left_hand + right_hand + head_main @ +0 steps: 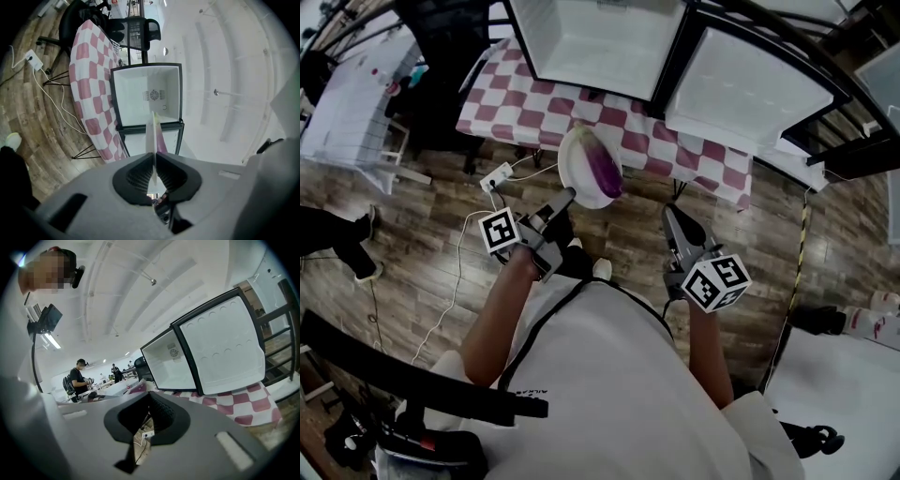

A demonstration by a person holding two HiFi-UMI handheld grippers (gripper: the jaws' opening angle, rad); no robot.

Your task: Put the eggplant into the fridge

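A purple eggplant lies on a white plate. My left gripper is shut on the plate's near rim and holds it out toward the open fridge. In the left gripper view the plate stands edge-on between the pads, with the eggplant just to its right and the fridge's white inside ahead. My right gripper is to the right of the plate, shut and holding nothing. In its own view the right gripper points at the fridge and its open door.
The fridge stands on a table with a red-and-white checked cloth. The fridge door swings out to the right. A power strip and cables lie on the wood floor. A black metal frame stands at the right. People stand far behind.
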